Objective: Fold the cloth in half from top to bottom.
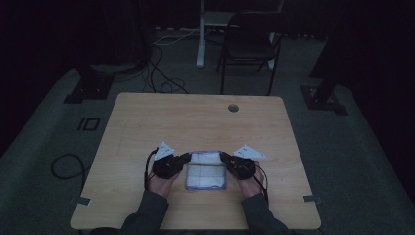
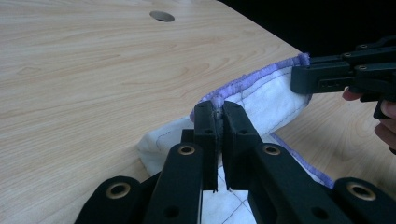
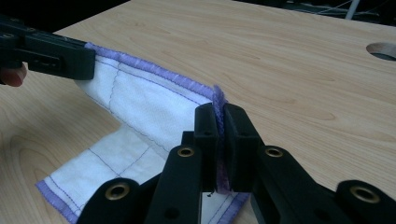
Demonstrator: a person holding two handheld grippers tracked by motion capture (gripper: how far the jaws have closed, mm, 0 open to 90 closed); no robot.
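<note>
A white quilted cloth [image 1: 206, 170] with a purple stitched border lies near the front middle of the wooden table [image 1: 195, 122]. My left gripper [image 1: 186, 157] is shut on the cloth's far left corner. My right gripper [image 1: 223, 156] is shut on its far right corner. In the left gripper view the jaws [image 2: 217, 108] pinch the purple hem, and the cloth [image 2: 261, 100] stretches to the other gripper [image 2: 299, 77]. In the right gripper view the jaws [image 3: 218, 111] clamp the hem, with the cloth [image 3: 140, 102] running to the left gripper [image 3: 88, 63]. The far edge is lifted off the table.
A round cable hole [image 1: 233, 107] sits near the table's far edge. Beyond the table stand a dark chair [image 1: 249, 44], a white desk leg [image 1: 200, 34] and floor cables [image 1: 161, 73]. Bare tabletop spreads on all sides of the cloth.
</note>
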